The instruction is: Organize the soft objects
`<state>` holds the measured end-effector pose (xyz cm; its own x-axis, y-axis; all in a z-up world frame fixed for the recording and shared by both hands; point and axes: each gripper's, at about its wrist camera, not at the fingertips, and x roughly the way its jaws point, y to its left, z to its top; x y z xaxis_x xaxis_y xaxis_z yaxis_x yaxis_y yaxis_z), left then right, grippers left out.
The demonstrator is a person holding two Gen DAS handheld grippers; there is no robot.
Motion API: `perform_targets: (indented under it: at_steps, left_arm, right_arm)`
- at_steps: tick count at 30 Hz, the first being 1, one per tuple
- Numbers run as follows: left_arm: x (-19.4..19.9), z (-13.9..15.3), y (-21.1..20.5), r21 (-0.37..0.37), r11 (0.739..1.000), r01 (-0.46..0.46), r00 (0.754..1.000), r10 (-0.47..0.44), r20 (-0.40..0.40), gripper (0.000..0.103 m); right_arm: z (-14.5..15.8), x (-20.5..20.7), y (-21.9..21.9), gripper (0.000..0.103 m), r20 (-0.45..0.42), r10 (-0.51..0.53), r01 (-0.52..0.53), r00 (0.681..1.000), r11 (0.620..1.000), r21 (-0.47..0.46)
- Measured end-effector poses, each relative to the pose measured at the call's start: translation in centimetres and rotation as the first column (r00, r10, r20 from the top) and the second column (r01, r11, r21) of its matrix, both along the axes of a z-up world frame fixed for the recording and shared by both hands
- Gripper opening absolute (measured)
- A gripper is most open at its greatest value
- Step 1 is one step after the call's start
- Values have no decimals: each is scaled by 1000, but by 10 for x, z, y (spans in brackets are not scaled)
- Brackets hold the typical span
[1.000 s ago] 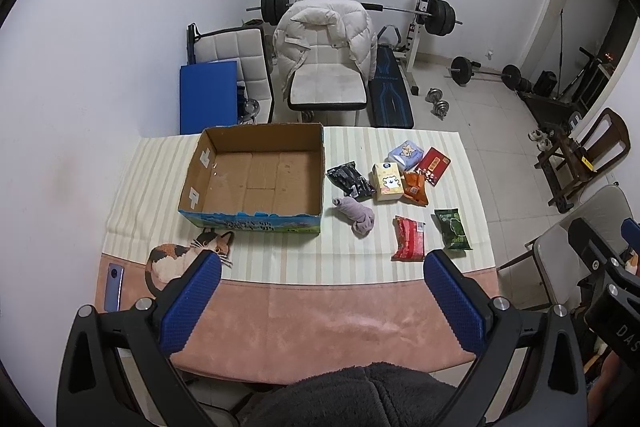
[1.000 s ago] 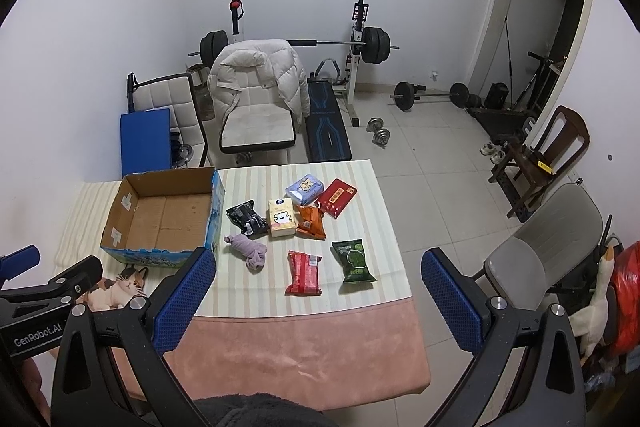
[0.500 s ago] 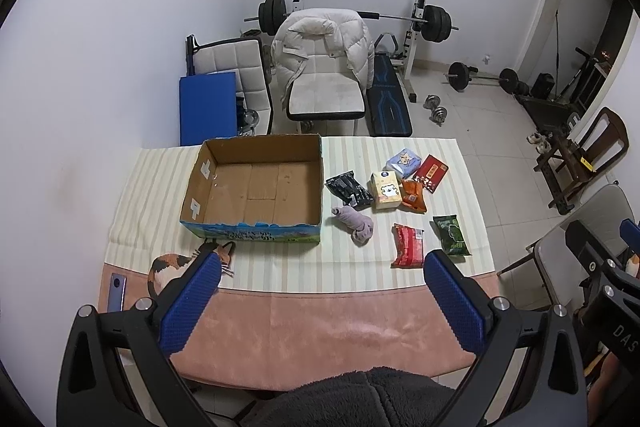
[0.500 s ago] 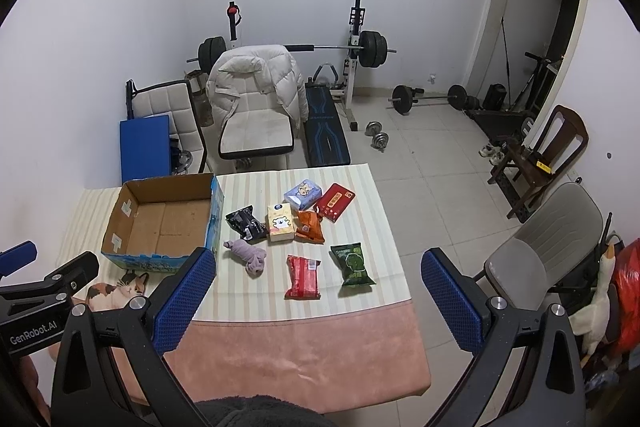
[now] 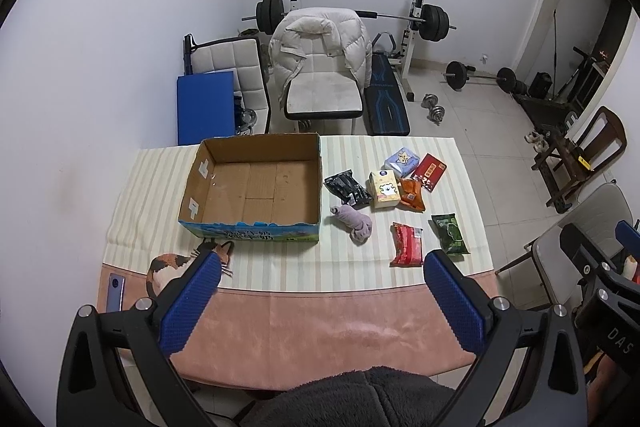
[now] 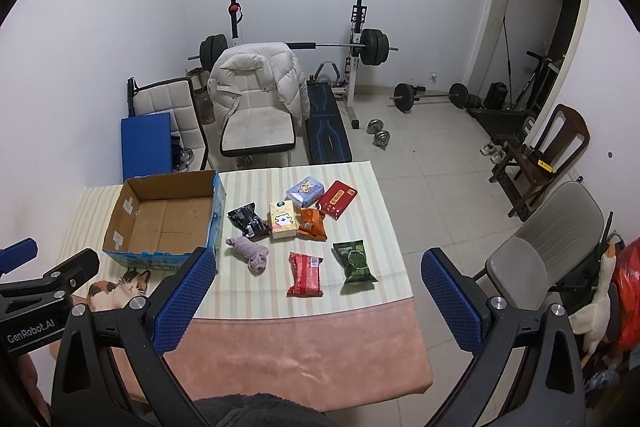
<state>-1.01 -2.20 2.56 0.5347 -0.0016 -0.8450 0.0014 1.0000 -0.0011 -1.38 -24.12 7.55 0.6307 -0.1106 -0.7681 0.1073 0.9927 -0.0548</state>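
Brown cardboard, bare inside, makes up the open box [image 5: 256, 187] standing on the striped part of the surface [image 5: 280, 267], its flaps out of the way and its floor showing no contents at all, so it reads as the likely place for the soft things to go. To its right they lie spread in a loose cluster, each apart enough to be picked singly: a rolled lilac cloth [image 5: 354, 223] just beside the box wall, a black packet [image 5: 347, 187], a cream tissue pack [image 5: 384, 190], an orange packet [image 5: 412, 195], a pale blue tissue pack [image 5: 402, 161], a red flat pack [image 5: 430, 171], a red snack bag [image 5: 407, 243] and a green snack bag [image 5: 450, 233] nearest the front edge. The left hand-held gripper [image 5: 320, 301] hangs high over the near edge, blue pads wide apart, gripping nothing; the right hand-held gripper [image 6: 312, 301] is likewise spread wide and empty. Both seem held back to survey the layout, so sorting appears not yet begun.
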Motion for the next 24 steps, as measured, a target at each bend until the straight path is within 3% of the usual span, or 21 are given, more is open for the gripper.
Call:
perform_targets:
  at_steps: [18, 24]
  left_arm:
    - [2, -19, -4, -5, 1000, 22, 1000, -22, -15, 103]
    - [36, -37, -13, -32, 999, 34, 999, -35, -20, 103]
  right_arm:
    - [-21, 0, 0, 103, -10, -21, 21, 1000, 1000, 20]
    - [-50, 22, -28, 103, -43, -42, 44, 998, 997, 57]
